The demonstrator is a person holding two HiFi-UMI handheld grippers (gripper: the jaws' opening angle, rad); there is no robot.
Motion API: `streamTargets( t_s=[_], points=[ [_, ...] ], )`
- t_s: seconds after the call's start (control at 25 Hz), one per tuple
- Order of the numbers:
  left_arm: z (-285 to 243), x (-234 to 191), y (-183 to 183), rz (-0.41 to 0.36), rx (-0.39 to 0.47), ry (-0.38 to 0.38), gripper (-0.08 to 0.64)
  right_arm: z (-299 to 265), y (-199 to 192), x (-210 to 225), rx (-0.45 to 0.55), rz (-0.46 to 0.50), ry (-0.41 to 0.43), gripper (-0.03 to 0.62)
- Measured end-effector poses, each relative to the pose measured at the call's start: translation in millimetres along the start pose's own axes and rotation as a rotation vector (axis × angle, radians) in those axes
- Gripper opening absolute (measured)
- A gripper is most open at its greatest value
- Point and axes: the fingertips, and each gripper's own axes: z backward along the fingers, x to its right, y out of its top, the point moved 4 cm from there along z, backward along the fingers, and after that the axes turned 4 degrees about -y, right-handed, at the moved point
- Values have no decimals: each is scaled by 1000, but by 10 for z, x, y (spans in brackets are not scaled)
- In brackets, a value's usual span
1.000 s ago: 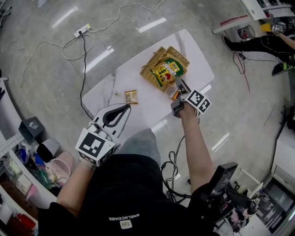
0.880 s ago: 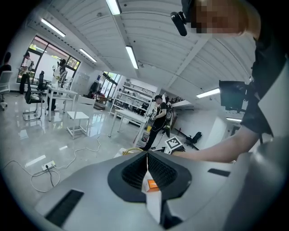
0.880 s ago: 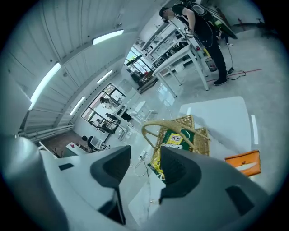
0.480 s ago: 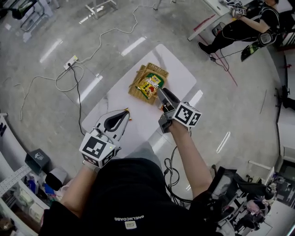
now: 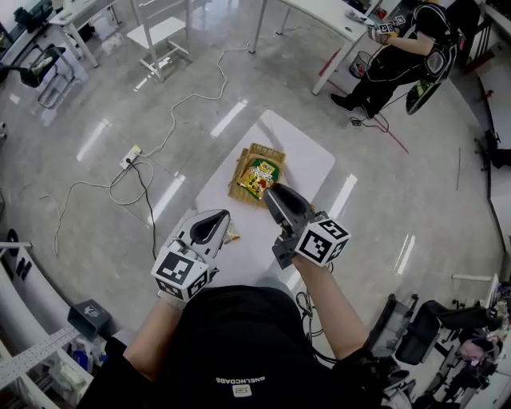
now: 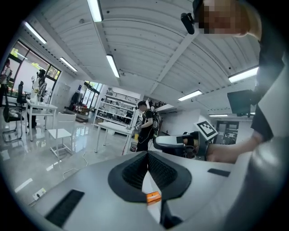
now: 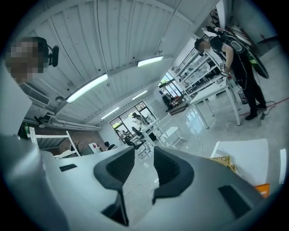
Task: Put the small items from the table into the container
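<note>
The woven basket (image 5: pixel 257 172) with a yellow-green snack packet (image 5: pixel 259 173) stands on the white table (image 5: pixel 299 152). A small packet (image 5: pixel 231 235) lies on the table beside my left gripper (image 5: pixel 222 216). That gripper is shut, tips touching, held above the table's near end. In the left gripper view (image 6: pixel 147 154) a small orange item (image 6: pixel 153 196) shows low behind the touching tips, and I cannot tell whether it is held. My right gripper (image 5: pixel 271 192) hangs above the basket's near side, its jaws closing with nothing between them (image 7: pixel 144 153). The right gripper view shows the basket (image 7: pixel 223 161) and an orange item (image 7: pixel 263 189) below.
A person (image 5: pixel 399 48) stands at a long table (image 5: pixel 327 14) at the far right. A white chair (image 5: pixel 160 32) stands at the far left. A power strip (image 5: pixel 132 156) and cables lie on the floor left of the table. An office chair (image 5: pixel 415 327) is behind me.
Both grippers have risen away from the table, the right one much more, up from beside the basket. The head view has tilted up and shows more of the room.
</note>
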Motion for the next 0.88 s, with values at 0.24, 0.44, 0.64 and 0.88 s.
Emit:
streamTargets(
  t_s=[0.24,0.44,0.64,0.88],
  points=[
    [-79,109,215,-40,39,-51,5,199,158,-437,64,212,37,90],
    [-30,186,331,-66,74,-75,5,380,228,-703,120,338,41,83],
    [34,316,415,-104,92,-112,5,572,223,-871,159,406,29,80],
    [66,428,505,-144,96,-138,5,691,126,-952,174,437,26,77]
  ],
)
